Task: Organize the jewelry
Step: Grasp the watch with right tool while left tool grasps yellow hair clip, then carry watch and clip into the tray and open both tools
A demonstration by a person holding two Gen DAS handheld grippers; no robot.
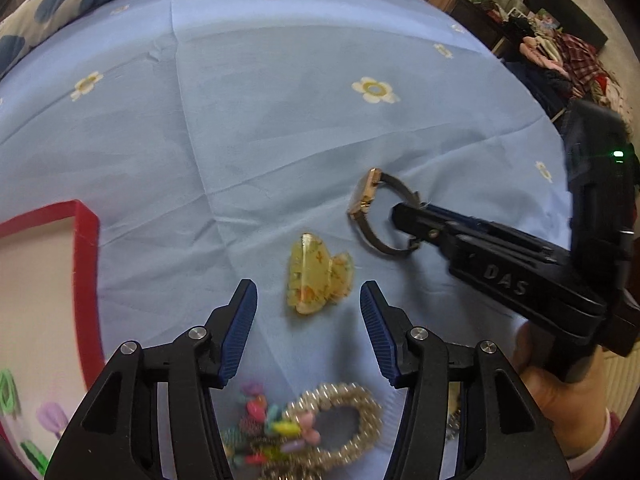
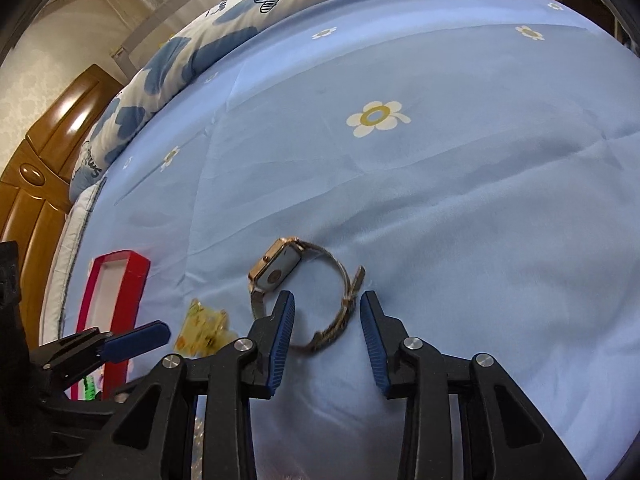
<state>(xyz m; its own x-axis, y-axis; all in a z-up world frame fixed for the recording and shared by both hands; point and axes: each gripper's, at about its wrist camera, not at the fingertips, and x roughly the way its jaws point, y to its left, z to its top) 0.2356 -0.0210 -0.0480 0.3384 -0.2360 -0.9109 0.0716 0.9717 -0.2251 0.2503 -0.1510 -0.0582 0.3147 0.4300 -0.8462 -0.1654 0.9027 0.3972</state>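
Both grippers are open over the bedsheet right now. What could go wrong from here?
The right gripper straddles only the clasp end of the watch band; closing there may let the heavy face swing or slip. The left gripper approaches the yellow hair claw, whose curved shell could squirt out. The soft bedsheet may bunch between the fingers.

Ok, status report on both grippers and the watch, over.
Left gripper open, yellow hair clip between its fingers. Right gripper open, straddling the watch strap on the blue sheet. Red box at left, nothing blocking.
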